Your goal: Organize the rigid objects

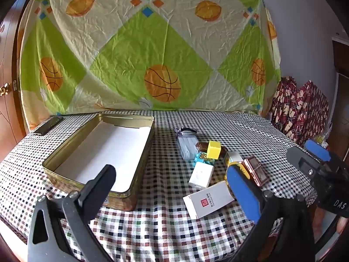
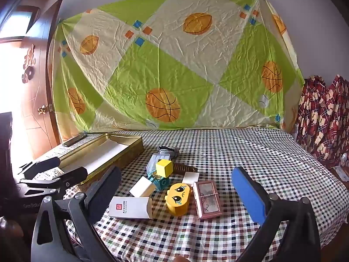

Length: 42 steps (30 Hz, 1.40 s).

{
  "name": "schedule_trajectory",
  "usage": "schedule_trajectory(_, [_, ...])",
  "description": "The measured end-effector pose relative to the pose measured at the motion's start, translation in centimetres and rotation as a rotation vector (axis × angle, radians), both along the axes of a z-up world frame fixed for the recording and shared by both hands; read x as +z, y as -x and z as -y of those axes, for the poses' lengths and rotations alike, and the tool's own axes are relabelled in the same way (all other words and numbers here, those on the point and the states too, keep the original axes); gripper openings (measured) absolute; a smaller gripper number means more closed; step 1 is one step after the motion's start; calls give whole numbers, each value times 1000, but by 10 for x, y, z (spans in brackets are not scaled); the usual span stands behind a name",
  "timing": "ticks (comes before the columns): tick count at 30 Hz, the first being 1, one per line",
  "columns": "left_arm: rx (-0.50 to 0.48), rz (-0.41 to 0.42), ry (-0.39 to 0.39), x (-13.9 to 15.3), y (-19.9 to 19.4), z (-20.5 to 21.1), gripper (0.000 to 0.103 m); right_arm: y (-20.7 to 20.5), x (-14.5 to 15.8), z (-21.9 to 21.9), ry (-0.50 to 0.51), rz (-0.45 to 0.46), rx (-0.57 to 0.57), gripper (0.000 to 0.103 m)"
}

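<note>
A bench [image 1: 250, 131] covered in a checked cloth is seen against a hanging sheet [image 1: 139, 50] printed with basketballs. An open tin [image 1: 139, 163], empty with a white floor, lies toward the bench's left edge, with a dark phone [image 1: 48, 125] at the back left corner behind it. Small items are clustered at mid-bench, right of the tin and apart from it: a flat white box [image 2: 130, 207] nearest the front edge, a pink case [image 2: 208, 198], a yellow face-printed tub [image 2: 177, 198], a white cube [image 2: 142, 186], a yellow cube [image 2: 164, 167] stacked on a teal block [image 2: 162, 182], and a clear packet [image 1: 187, 148] behind. The left tongs [image 1: 174, 187] are held wide, nothing between them, above the front edge by the tin. The right tongs [image 2: 176, 187] are likewise wide and empty, hanging over the cluster.
</note>
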<state>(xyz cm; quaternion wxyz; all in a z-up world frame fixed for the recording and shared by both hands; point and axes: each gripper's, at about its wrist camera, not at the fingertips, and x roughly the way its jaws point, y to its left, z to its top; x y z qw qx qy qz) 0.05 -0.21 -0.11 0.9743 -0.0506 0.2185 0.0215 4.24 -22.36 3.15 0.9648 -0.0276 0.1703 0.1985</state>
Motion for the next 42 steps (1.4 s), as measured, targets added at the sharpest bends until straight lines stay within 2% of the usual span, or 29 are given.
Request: schedule_trajectory(42, [-2, -24, -1, -13, -4, 8, 103, -1, -7, 2, -31, -56, 15, 102])
